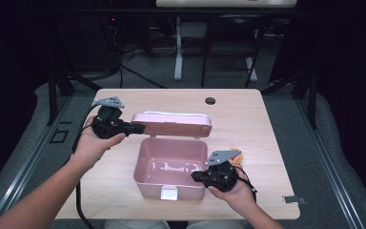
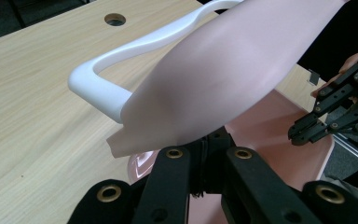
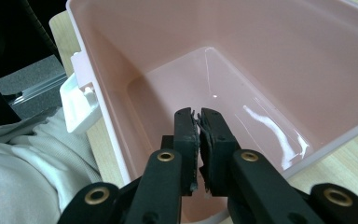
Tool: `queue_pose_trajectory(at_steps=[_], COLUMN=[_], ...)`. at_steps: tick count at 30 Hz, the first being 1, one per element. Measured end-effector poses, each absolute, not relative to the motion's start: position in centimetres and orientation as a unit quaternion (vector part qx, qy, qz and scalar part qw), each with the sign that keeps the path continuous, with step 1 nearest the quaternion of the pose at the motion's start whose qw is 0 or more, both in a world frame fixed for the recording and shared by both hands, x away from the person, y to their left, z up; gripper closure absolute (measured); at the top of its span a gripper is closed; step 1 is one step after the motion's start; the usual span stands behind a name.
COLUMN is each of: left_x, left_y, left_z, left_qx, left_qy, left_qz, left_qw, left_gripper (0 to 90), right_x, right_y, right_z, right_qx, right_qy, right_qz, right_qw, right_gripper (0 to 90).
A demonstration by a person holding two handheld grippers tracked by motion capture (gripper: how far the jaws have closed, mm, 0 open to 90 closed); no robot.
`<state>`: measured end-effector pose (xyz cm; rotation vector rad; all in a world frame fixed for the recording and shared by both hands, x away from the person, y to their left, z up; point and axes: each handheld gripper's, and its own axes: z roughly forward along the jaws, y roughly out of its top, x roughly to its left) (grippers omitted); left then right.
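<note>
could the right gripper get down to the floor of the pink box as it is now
Probably yes: the left gripper holds the lid up, the pink box is open, and the right gripper already sits over its rim.

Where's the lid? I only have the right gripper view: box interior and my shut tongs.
Observer: The lid is held up over the far rim of the box, its left end pinched in the left tongs.
Operator: Anything on top of it?
Observer: A white handle runs along its top.
Operator: Anything loose nearby?
Observer: Something small and orange lies just beyond the right hand; it is too hidden to name.
</note>
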<state>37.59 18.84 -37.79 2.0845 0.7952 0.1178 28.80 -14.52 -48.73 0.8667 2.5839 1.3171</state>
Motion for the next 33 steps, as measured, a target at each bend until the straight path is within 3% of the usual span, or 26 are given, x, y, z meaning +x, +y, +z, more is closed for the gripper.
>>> queue_pose_trajectory(at_steps=[33], left_x=[39.4], left_y=[18.1], left_z=[-37.7], left_qx=[0.835], left_qy=[0.329], left_qz=[0.05], left_qw=[0.438], left_gripper=[90.0], right_x=[29.2], right_y=[-14.9], right_z=[-48.8], right_qx=[0.29], right_qy=[0.85], right_qz=[0.437], right_qw=[0.061], right_gripper=[88.9])
